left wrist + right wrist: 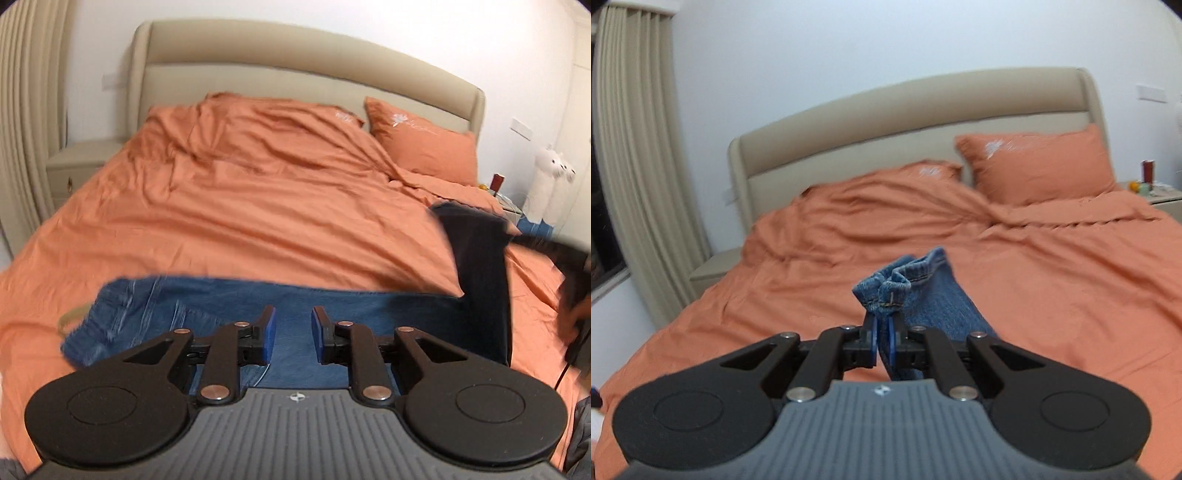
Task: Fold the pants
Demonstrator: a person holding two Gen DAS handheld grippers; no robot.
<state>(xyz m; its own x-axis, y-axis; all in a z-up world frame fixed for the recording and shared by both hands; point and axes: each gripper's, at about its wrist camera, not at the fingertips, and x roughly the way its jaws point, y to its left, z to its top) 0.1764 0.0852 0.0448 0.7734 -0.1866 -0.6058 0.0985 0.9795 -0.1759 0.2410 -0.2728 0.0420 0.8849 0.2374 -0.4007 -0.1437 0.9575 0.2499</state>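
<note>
At the left of the left wrist view, the jeans (229, 314) were seen lying across the orange duvet (258, 206) of the bed, the waist end blurred and spread toward the left edge. Beside that end, a pale loop of uncertain identity was noted on the cover. At centre, the left gripper (293, 334) was held above the denim with its blue pads (269, 332) apart and nothing between them; no cloth was gripped on this side. Further right, a dark raised length of fabric (480, 280) was seen rising from the bed toward the right gripper (569, 258), which was blurred at the frame's edge.

In the right wrist view, the right gripper (882, 339) was shown with its fingers clamped on the bunched hem (890, 288) of the jeans (942, 302), the leg being lifted clear of the duvet (1052, 280). The cream headboard (886, 122) and an orange pillow (1038, 166) were seen beyond.

The task was judged to be at an early fold: the leg end appeared to be carried over, perhaps toward the waist. No finished fold was visible; laying down, smoothing and further folding were judged to remain.
</note>
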